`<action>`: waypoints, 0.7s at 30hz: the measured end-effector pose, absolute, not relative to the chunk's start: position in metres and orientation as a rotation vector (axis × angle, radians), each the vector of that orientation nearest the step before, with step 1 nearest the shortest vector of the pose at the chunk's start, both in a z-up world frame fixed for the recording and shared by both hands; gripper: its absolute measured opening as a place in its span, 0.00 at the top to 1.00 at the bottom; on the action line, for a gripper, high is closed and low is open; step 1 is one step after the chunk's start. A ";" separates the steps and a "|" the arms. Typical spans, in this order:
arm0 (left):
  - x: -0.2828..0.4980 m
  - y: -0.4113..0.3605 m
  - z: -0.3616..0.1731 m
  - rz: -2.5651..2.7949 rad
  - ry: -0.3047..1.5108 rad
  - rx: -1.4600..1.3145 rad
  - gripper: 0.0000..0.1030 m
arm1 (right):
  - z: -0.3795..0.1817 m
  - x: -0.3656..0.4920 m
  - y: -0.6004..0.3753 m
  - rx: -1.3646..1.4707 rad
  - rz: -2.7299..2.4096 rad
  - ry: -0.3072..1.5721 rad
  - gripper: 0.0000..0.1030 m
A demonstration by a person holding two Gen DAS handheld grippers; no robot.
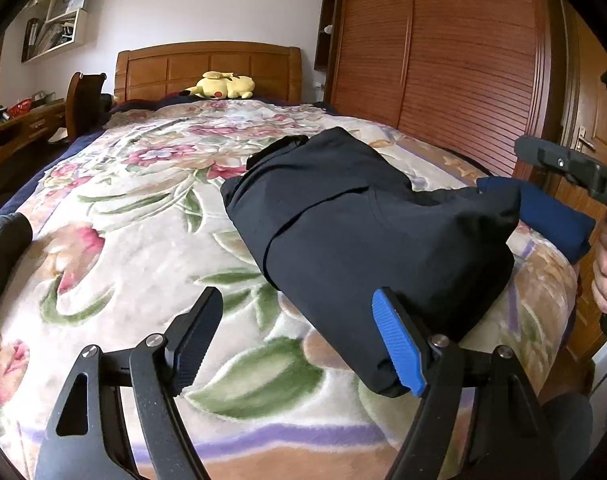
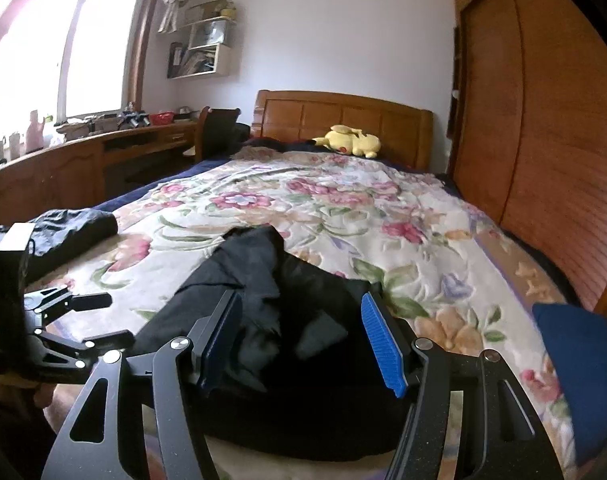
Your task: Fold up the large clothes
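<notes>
A black garment lies folded into a thick bundle on the floral bedspread, running from the near right toward the middle of the bed. My left gripper stands open just left of its near corner, with only bedspread between the fingers. Its blue-padded finger is at the bundle's edge. The right wrist view shows the same garment lying low between the fingers of my right gripper, which is open with its pads off the cloth. My left gripper shows at that view's left, also open.
A folded navy cloth lies at the bed's right edge. Another dark garment sits at the left side. A yellow plush toy rests by the wooden headboard. A wooden wardrobe flanks the right, a desk the left.
</notes>
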State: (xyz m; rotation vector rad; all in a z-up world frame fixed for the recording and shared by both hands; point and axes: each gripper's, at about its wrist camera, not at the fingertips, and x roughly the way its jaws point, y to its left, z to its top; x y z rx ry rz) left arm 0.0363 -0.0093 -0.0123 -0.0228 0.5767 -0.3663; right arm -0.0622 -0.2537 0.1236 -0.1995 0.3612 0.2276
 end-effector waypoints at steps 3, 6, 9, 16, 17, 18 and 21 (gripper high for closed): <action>0.038 -0.007 -0.014 -0.373 0.582 -0.036 0.24 | 0.119 -0.057 -0.241 -0.241 0.249 0.382 0.38; 0.038 -0.007 -0.015 -0.377 0.585 -0.037 0.24 | 0.110 -0.043 -0.235 -0.266 0.261 0.433 0.38; 0.037 -0.006 -0.015 -0.380 0.587 -0.036 0.24 | 0.098 -0.026 -0.233 -0.267 0.271 0.498 0.38; 0.034 -0.006 -0.016 -0.386 0.592 -0.017 0.24 | 0.074 0.006 -0.235 -0.248 0.292 0.632 0.38; 0.034 -0.007 -0.015 -0.386 0.591 -0.015 0.24 | 0.074 0.006 -0.234 -0.246 0.295 0.640 0.38; 0.033 -0.007 -0.015 -0.387 0.591 -0.013 0.24 | 0.073 0.008 -0.231 -0.243 0.300 0.648 0.38; 0.032 -0.007 -0.015 -0.387 0.590 -0.010 0.24 | 0.070 0.009 -0.230 -0.235 0.326 0.666 0.47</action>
